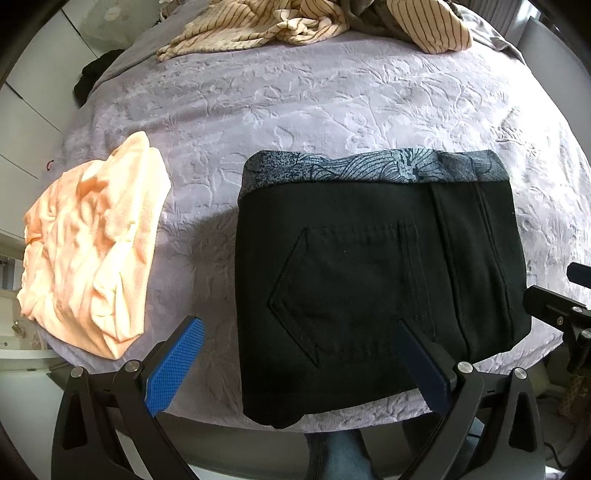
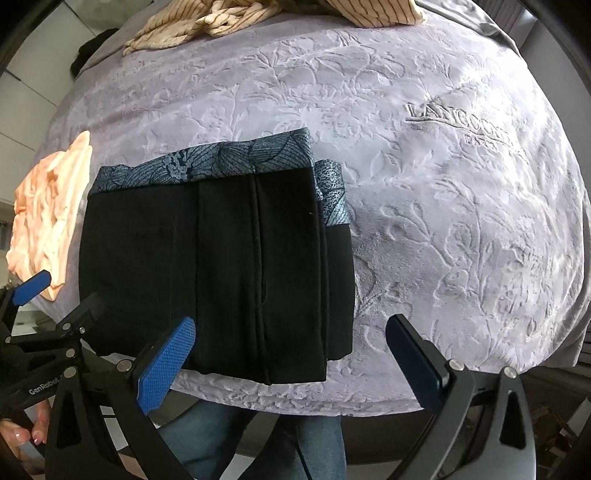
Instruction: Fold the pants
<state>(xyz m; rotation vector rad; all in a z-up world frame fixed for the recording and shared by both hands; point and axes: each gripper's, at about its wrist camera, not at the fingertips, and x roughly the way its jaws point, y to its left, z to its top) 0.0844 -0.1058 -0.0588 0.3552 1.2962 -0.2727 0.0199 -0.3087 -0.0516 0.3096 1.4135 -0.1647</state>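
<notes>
The black pants [image 1: 369, 280] lie folded into a compact rectangle near the front edge of the bed, with a blue patterned lining band along their far edge. They also show in the right wrist view [image 2: 221, 266]. My left gripper [image 1: 299, 363] is open and empty, hovering over the pants' near left part. My right gripper [image 2: 291, 363] is open and empty, hovering over the pants' near right corner. The right gripper's body shows at the right edge of the left wrist view [image 1: 561, 310].
A lilac embossed blanket [image 1: 332, 103] covers the bed. A crumpled peach garment [image 1: 92, 258] lies left of the pants. Striped cream clothing [image 1: 295, 26] is piled at the far side. The bed's front edge is just below the grippers.
</notes>
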